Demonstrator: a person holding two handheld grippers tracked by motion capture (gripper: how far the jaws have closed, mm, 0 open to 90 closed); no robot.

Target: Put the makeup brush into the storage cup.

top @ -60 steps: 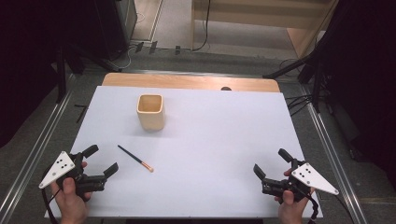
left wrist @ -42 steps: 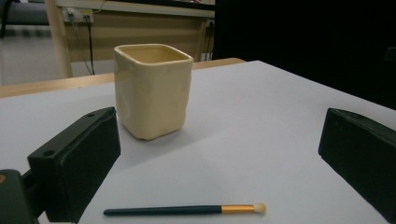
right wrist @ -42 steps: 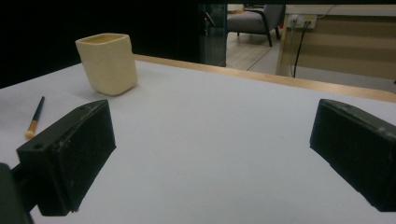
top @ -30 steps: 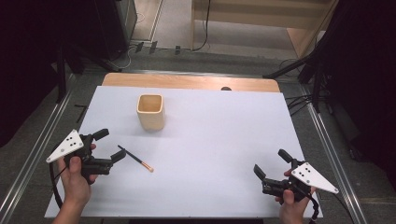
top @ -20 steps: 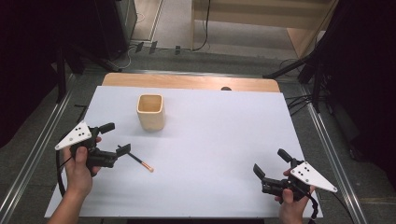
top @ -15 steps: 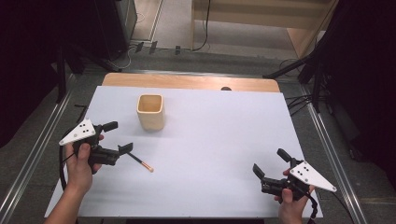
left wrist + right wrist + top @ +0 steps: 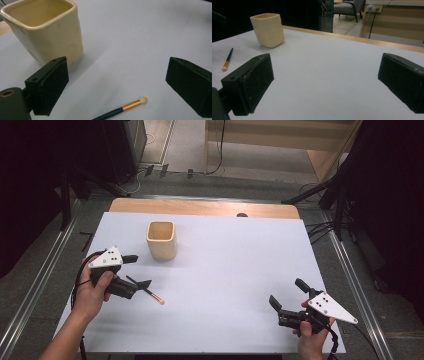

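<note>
So the slim dark-handled makeup brush with the gold ferrule and pale tip (image 7: 148, 292) lies on the white table sheet (image 7: 225, 265), lower left of the high view. Its long axis runs diagonally, tip toward the lower right. The left gripper (image 7: 142, 271) is right over the handle end, jaws wide but just easing closed, nothing pinched yet. The right gripper (image 7: 286, 293) sits open and empty, well apart at lower right. The cream square ceramic cup (image 7: 161, 240) stands just above.

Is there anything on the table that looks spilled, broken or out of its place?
Nothing is spilled or broken. The cream cup stands upright and looks empty. The small brush lies loose on the white table, outside the cup, with the open left tool right at it.
</note>
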